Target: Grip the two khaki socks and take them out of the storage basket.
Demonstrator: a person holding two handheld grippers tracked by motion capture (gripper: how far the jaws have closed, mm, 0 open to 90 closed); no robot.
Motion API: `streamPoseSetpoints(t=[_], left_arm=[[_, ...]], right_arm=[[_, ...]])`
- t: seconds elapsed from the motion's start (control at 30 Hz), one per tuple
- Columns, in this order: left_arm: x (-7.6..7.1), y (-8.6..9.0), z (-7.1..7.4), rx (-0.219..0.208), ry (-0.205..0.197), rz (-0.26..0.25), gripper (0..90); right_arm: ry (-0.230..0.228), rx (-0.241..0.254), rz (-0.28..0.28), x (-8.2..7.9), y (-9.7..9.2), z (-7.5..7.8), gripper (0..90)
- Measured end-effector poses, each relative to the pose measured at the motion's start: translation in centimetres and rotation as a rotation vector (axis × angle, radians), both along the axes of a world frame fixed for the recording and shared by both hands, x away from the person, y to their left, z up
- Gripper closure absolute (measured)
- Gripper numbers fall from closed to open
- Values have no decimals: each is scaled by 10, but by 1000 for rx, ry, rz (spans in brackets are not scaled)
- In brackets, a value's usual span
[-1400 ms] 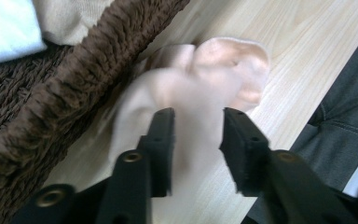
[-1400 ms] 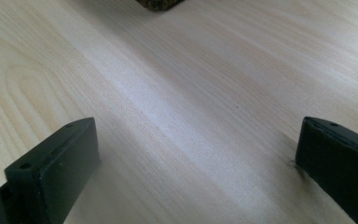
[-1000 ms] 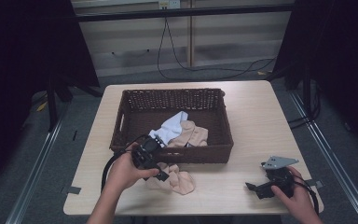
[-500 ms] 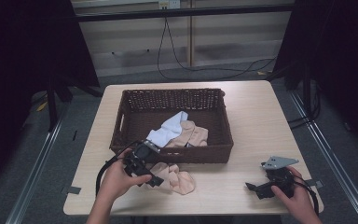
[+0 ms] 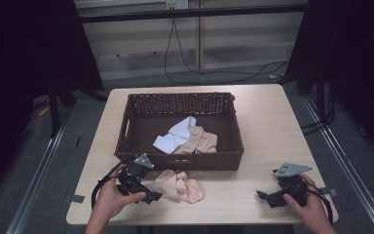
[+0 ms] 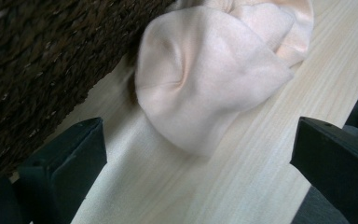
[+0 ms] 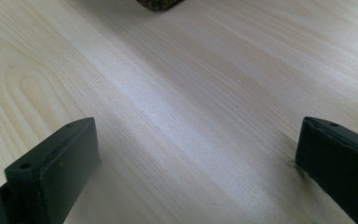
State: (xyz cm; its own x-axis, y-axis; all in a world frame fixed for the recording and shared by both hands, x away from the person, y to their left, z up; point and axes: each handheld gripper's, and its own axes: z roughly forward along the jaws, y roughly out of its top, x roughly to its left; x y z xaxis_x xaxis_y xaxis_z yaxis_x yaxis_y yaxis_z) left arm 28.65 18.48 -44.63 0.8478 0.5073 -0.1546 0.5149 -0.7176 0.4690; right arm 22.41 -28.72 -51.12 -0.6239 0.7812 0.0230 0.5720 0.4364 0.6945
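The left gripper is sitting low over the near left part of the table, its jaws spread wide and pointing right toward a peach sock. That sock is lying crumpled on the bare wood, just in front of the near wall of the wicker basket and touching it or nearly so. In the left gripper view the sock is bunching into a rounded lump ahead of the 2 open jaws, not yet between them, with the basket wall close on one side.

Inside the basket, a light blue sock and another peach sock are lying together near the middle.

The right gripper is resting at the near right of the table, well apart from the sock, its jaws also spread wide over bare wood and pinching nothing.

The likely work is lifting the loose sock into the basket, and the grasp has not yet begun. Several things could go wrong from here:
- The lump is soft, so closing on a thin fold could let the sock slip out during the lift.
- Pushing forward could shove the sock against the basket instead of gathering it.
- The jaw nearer the basket could catch the weave.
- A low lift could snag the hanging fabric on the rim.
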Motion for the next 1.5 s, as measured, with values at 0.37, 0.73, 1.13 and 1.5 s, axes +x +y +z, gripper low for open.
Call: streamPoseSetpoints(t=[0.37,0.73,1.13,1.5], left_arm=[[-6,19,-25,-14,-26,24,28],[-8,28,-41,-61,-34,33,28],[-13,27,-47,-68,-109,16,9],[-16,31,-52,-102,-153,36,8]], right_arm=[[1,0,-1,0,0,0,0],[1,0,-1,0,0,0,0],[0,0,-1,0,0,0,0],[1,0,-1,0,0,0,0]])
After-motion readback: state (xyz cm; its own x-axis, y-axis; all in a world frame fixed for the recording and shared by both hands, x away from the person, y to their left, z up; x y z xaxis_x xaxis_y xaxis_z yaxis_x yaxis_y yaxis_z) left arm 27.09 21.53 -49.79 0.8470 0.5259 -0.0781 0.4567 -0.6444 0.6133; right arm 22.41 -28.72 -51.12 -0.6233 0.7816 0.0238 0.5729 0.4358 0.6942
